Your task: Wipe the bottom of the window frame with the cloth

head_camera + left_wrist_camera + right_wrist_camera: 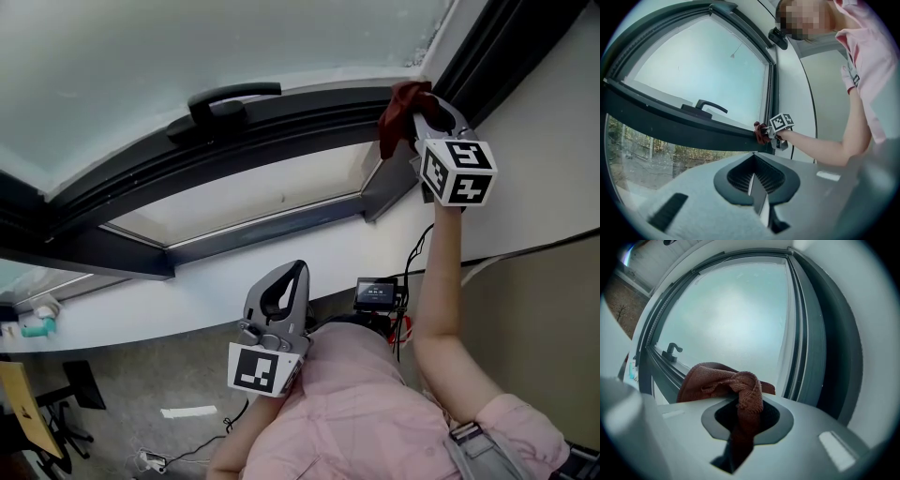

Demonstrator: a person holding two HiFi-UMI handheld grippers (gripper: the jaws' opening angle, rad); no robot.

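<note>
A red-brown cloth (397, 114) is bunched against the right end of the dark window frame's bottom rail (281, 122), close to the corner. My right gripper (419, 120) is raised there and shut on the cloth (740, 390), which is clamped between its jaws and spills forward. From the left gripper view the same cloth (761, 133) presses on the frame beside the right gripper's marker cube (781, 122). My left gripper (289, 279) hangs low near the person's chest, well away from the window; its jaws (757, 190) are shut with nothing between them.
A black window handle (230, 97) sits on the sash left of the cloth. Below runs a white sill and wall (234, 281). A small screen device (377, 292) with cables hangs near the right arm. A teal item (37, 326) lies on the far-left ledge.
</note>
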